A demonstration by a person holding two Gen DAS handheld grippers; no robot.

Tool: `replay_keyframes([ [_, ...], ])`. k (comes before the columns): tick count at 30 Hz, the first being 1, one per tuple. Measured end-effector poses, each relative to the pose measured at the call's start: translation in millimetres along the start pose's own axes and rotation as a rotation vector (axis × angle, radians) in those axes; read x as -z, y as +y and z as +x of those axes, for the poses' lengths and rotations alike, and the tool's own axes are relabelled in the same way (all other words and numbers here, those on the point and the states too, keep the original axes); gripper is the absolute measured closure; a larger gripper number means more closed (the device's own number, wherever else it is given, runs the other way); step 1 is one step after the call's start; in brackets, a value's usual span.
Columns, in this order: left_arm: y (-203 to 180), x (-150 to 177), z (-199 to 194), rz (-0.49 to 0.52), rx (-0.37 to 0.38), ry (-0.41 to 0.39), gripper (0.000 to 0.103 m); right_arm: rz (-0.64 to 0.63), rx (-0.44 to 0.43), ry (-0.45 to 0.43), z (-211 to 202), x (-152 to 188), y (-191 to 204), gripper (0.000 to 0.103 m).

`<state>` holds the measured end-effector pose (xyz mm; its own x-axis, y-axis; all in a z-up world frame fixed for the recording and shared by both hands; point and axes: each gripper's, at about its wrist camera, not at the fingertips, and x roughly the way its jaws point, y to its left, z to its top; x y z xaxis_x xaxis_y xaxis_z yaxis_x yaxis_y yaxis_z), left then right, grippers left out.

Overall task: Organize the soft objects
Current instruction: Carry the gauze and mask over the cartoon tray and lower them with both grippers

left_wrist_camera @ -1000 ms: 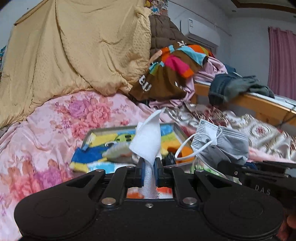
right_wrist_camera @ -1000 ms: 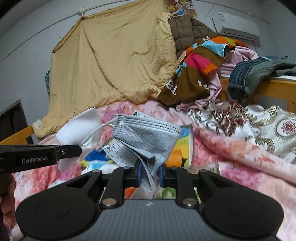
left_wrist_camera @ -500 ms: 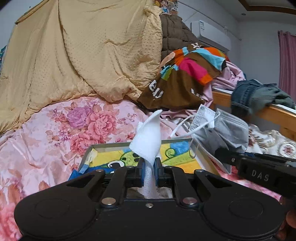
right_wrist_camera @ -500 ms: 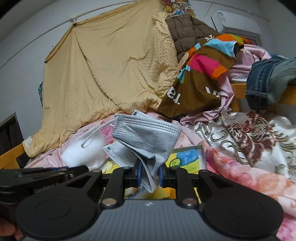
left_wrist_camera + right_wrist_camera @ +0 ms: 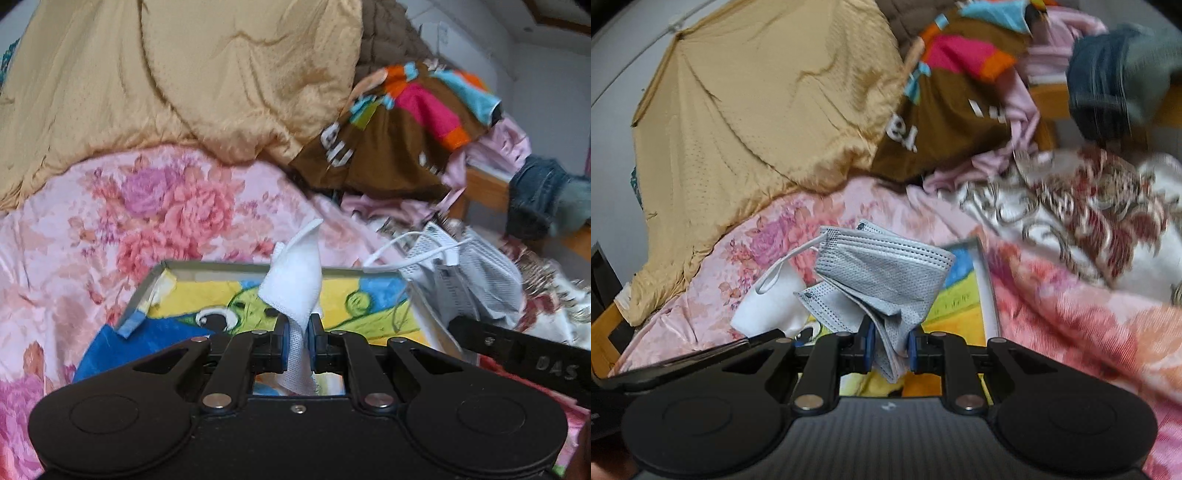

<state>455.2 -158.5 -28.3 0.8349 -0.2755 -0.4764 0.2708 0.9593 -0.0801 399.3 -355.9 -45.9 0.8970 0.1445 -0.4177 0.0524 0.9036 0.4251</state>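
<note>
Left wrist view shows the left gripper (image 5: 297, 341) pinched tight on a white gauze cloth (image 5: 295, 284), carried above a shallow cartoon-printed box (image 5: 369, 299) lying on the floral bed cover (image 5: 155, 206). Right wrist view shows the right gripper (image 5: 889, 349), its fingers (image 5: 867, 345) nipping a bunch of grey face masks (image 5: 882, 269) over the same box. Both loads look mid-carry; next, I judge, each hand must lower into the box and release.

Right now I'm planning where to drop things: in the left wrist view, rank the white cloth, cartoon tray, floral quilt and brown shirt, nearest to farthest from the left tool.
1. White cloth, clamped in it.
2. Cartoon tray, just ahead.
3. Floral quilt, behind.
4. Brown shirt, upper right.
</note>
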Motion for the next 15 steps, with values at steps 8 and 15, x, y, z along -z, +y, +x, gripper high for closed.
replay_keyframes([
  [8, 5.8, 3.6, 18.4, -0.038, -0.010, 0.071, 0.092, 0.007, -0.001, 0.036, 9.0, 0.0, -6.1, 0.082],
  [15, 9.1, 4.0, 21.1, -0.072, -0.005, 0.086, 0.092, -0.006, 0.007, 0.055, 11.9, 2.4, -3.8, 0.082],
])
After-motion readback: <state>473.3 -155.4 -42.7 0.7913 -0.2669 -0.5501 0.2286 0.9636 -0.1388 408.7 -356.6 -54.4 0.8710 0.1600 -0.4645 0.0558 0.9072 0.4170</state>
